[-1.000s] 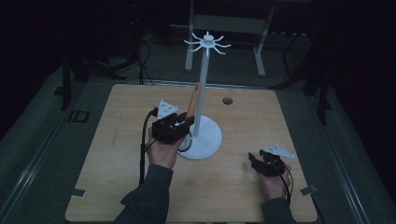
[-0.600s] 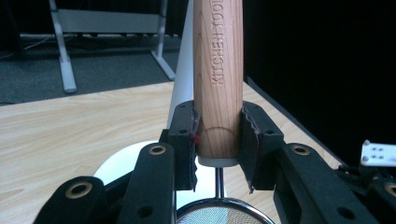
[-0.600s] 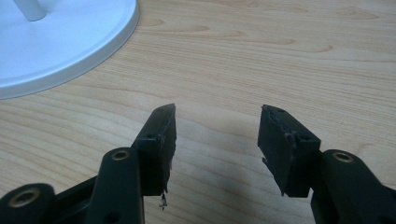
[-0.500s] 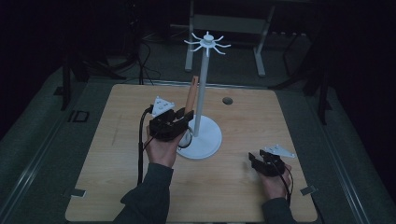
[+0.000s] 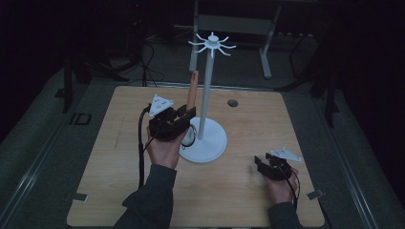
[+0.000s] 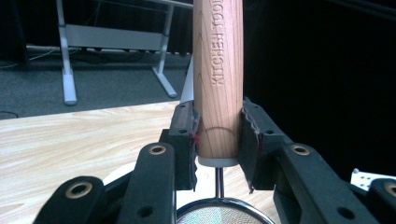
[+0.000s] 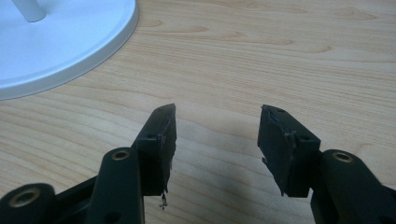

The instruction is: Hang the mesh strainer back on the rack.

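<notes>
My left gripper [image 5: 185, 114] is shut on the round wooden handle [image 6: 218, 70] of a small sieve, stamped "KITCHEN TOOL". The handle [image 5: 192, 89] stands nearly upright, just left of the pole of a white hook stand [image 5: 206, 95]. The sieve's mesh bowl [image 6: 219, 215] hangs below the jaws, over the stand's round base [image 5: 212, 149]. The pads of my left gripper [image 6: 217, 116] press the handle from both sides. My right gripper [image 5: 261, 165] rests low at the front right of the table. In its own view my right gripper [image 7: 217, 116] is open over bare wood.
The stand's top carries a ring of white hooks [image 5: 212, 43]. A small dark round spot [image 5: 232, 102] lies on the wooden table [image 5: 110, 191] behind the base [image 7: 60, 37]. A metal frame [image 5: 265, 47] stands on the dark floor beyond the table.
My left gripper has drifted slightly left with the sieve, and the handle now stands a bit more upright. The right gripper has kept still.
</notes>
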`<act>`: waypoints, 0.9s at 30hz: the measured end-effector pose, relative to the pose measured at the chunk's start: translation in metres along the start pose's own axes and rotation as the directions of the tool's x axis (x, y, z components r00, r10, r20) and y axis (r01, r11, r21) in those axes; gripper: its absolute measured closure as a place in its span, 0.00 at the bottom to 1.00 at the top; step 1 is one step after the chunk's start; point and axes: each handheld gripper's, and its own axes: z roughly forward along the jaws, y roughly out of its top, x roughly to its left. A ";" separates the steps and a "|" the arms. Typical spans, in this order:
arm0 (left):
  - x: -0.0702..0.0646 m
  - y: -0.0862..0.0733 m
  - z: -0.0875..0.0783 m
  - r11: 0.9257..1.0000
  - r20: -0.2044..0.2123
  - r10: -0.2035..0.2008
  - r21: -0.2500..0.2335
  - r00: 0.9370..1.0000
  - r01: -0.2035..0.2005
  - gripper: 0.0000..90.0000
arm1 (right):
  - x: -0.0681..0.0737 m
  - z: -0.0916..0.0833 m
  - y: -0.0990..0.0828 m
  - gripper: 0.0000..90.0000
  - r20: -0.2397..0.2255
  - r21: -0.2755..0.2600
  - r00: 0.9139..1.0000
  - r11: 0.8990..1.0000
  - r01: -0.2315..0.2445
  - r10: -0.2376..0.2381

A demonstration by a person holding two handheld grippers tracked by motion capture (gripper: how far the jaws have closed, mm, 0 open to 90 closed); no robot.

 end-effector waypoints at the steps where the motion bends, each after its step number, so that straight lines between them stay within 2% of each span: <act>1: 0.000 0.000 0.000 1.000 0.002 -0.004 -0.002 1.000 0.004 0.77 | 0.000 0.000 0.000 0.52 0.000 0.000 1.000 1.000 -0.001 0.001; 13: -0.002 0.004 -0.004 0.998 -0.008 -0.013 -0.065 1.000 0.012 0.77 | 0.000 0.000 0.000 0.52 0.000 0.003 1.000 1.000 0.000 0.000; 27: -0.002 0.011 -0.010 0.992 0.006 -0.018 -0.123 1.000 0.019 0.77 | 0.001 0.002 0.000 0.52 -0.006 0.011 1.000 1.000 0.008 -0.008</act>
